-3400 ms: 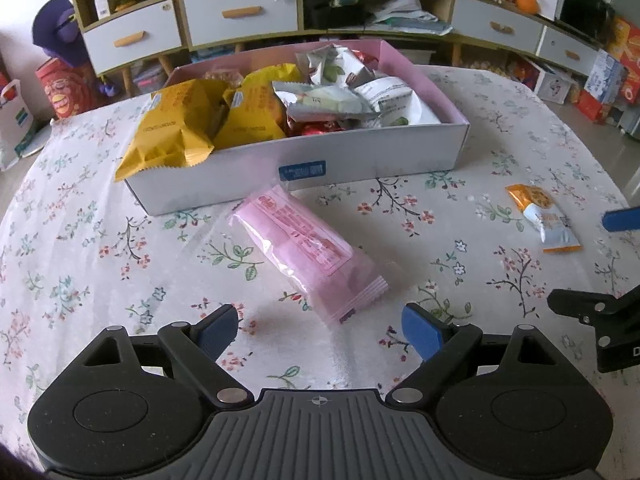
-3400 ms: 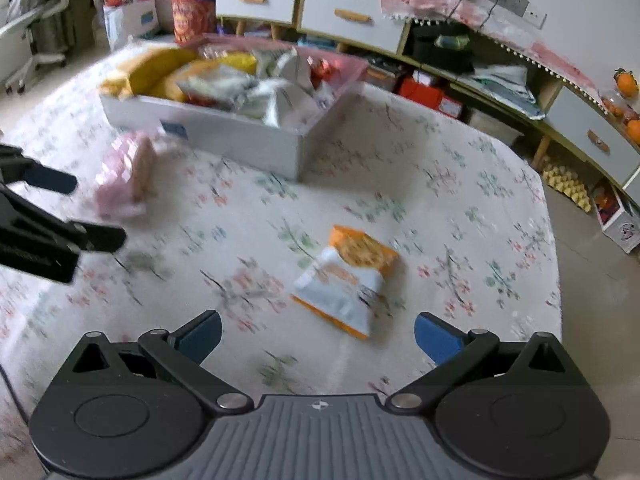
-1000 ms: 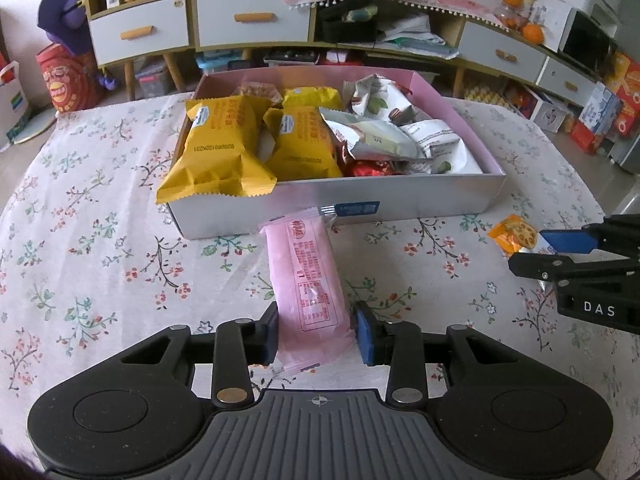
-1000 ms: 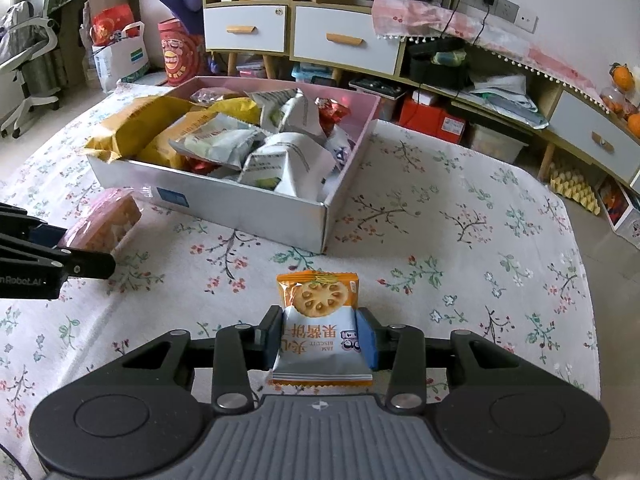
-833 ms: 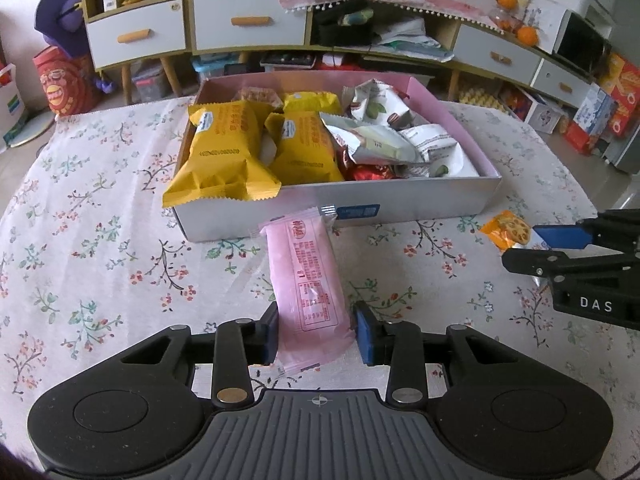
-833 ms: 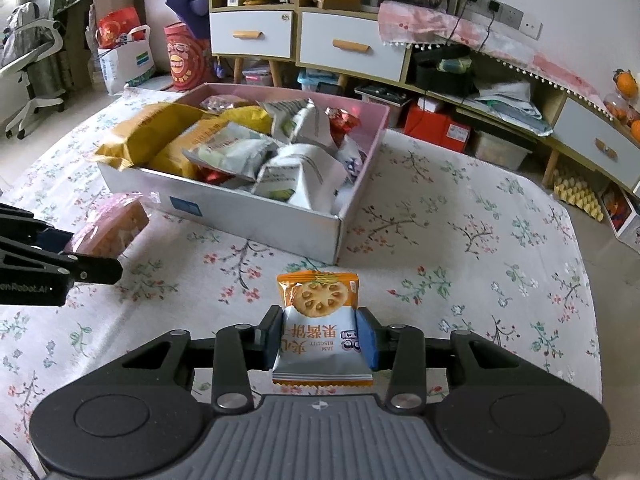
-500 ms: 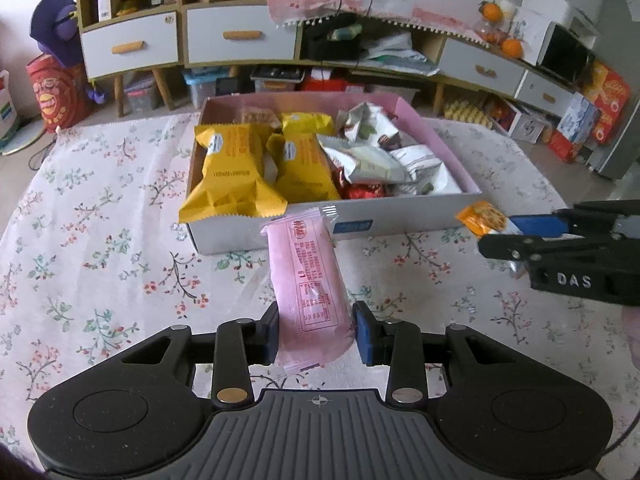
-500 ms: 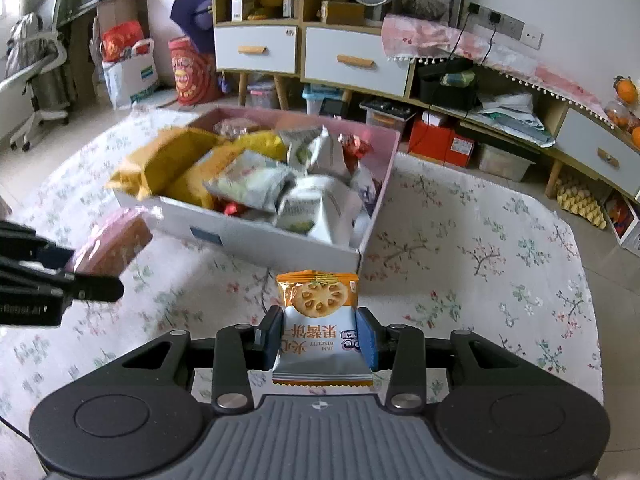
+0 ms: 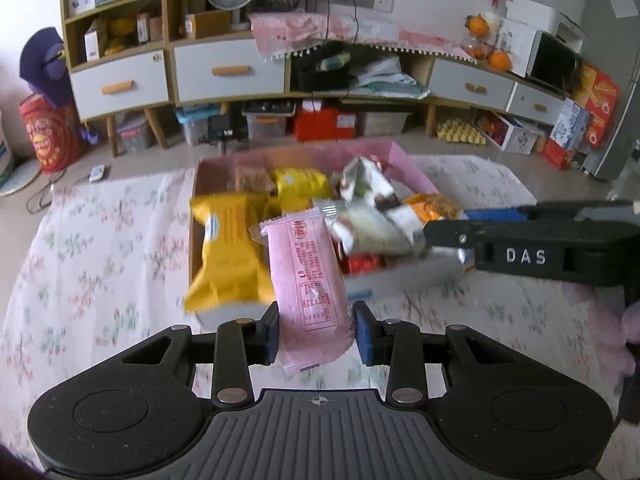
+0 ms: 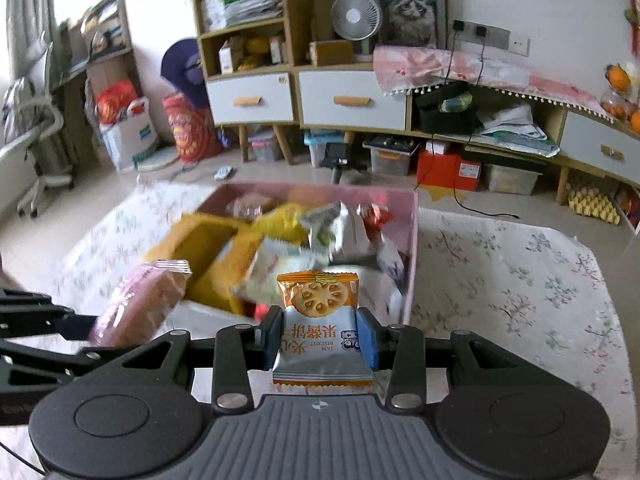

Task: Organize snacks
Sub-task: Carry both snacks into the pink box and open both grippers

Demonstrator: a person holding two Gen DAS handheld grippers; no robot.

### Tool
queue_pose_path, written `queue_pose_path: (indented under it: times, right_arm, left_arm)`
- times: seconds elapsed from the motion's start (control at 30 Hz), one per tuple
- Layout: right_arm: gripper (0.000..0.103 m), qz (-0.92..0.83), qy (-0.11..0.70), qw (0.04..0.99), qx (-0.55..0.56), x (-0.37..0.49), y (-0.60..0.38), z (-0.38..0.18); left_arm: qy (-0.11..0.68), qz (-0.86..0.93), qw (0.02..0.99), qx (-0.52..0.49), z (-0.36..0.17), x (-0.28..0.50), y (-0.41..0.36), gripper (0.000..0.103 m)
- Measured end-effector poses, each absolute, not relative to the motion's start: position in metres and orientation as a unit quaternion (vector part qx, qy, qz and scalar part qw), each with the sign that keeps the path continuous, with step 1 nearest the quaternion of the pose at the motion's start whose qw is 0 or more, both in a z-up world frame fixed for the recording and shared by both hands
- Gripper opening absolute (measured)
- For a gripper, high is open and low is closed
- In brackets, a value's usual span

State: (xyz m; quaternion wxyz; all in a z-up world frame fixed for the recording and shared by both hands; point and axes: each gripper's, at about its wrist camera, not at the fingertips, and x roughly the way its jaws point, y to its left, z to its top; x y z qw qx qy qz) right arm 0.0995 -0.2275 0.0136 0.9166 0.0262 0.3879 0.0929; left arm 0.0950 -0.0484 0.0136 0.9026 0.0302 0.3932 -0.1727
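Note:
My left gripper is shut on a long pink snack packet, held up off the floral cloth with its far end over the near wall of the pink box. My right gripper is shut on an orange-and-white jam biscuit packet, lifted just before the same box. The box is full of yellow, white and red snack packs. From the right wrist view the left gripper's pink packet shows at the left. In the left wrist view the right gripper's black fingers reach in from the right.
The box sits on a round table under a floral cloth. Behind the table stand low cabinets with white drawers, a fan, storage bins on the floor, and an office chair at far left.
Both grippers have risen with their packets and come closer to the box. The right gripper now reaches over the box's right end in the left wrist view.

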Motion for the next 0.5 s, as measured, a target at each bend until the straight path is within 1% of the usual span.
queue_pose_path:
  times: [0.17, 0.5]
  right_arm:
    - [0.014, 0.077, 0.379, 0.919, 0.074, 0.118, -0.229, 0.011]
    - [0.014, 0.054, 0.377, 0.919, 0.102, 0.135, -0.235, -0.005]
  left_arm:
    - [0.373, -0.182, 0.909, 0.039, 0.009, 0.12, -0.063, 0.034]
    - [0.365, -0.179, 0.913, 0.038, -0.013, 0.152, -0.073, 0.034]
